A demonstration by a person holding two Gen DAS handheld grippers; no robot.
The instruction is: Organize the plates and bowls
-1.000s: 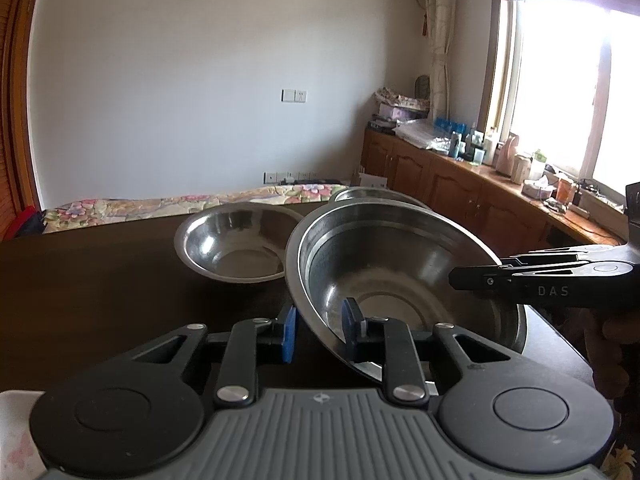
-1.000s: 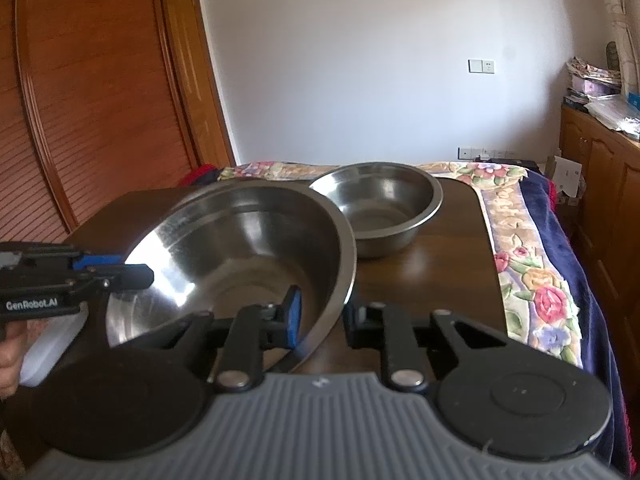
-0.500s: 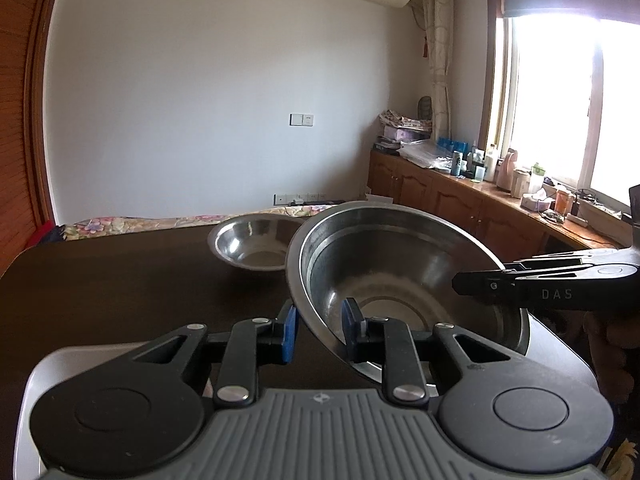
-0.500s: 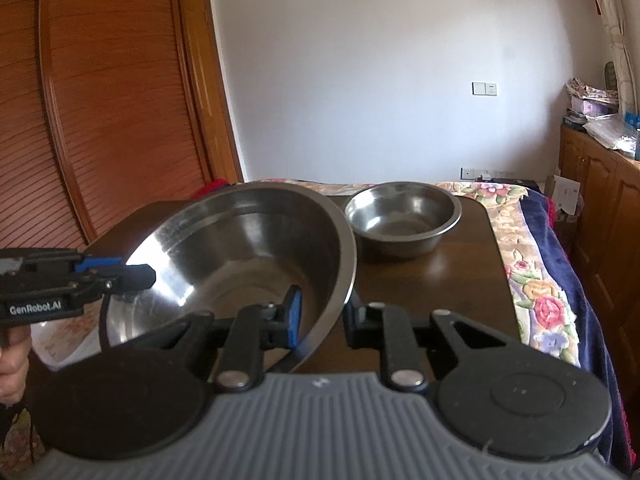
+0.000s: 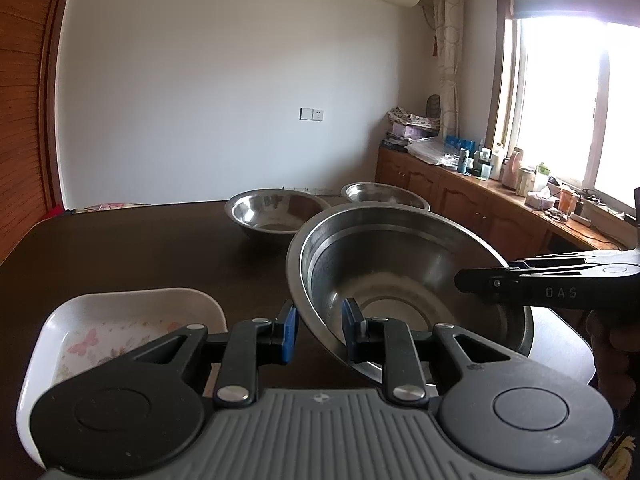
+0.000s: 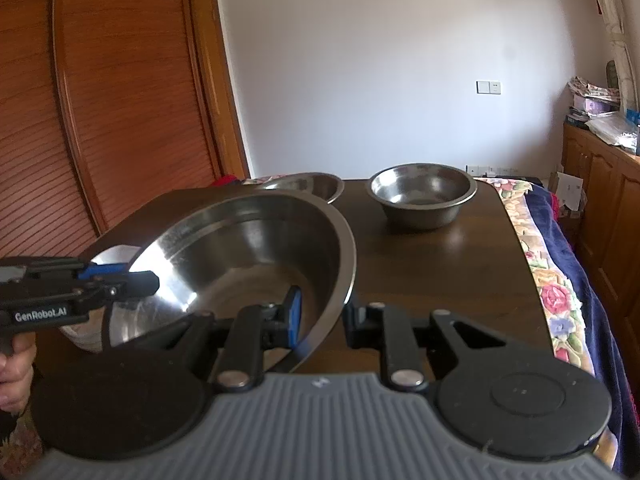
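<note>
A large steel bowl (image 5: 400, 272) (image 6: 248, 248) hangs tilted above the dark table (image 5: 140, 248), carried by both grippers. My left gripper (image 5: 319, 332) is shut on its near left rim; the rim runs between the blue pads. My right gripper (image 6: 322, 320) is shut on the opposite rim and shows from the side at the right of the left wrist view (image 5: 500, 280). Just left of the bowl and below it, a white rectangular dish (image 5: 120, 320) with a butterfly print lies on the table. Two smaller steel bowls (image 5: 276, 216) (image 5: 384, 196) stand at the far end.
In the right wrist view the deeper small bowl (image 6: 422, 196) stands far right and the shallower one (image 6: 308, 186) behind the large bowl. A bed with a floral quilt (image 6: 560, 280) borders the table's right side. Wooden cabinets (image 5: 480, 208) with clutter run under the window.
Both grippers have drawn back with the large bowl toward the near end of the table. The far bowls look smaller, and the white dish has come into view at lower left.
</note>
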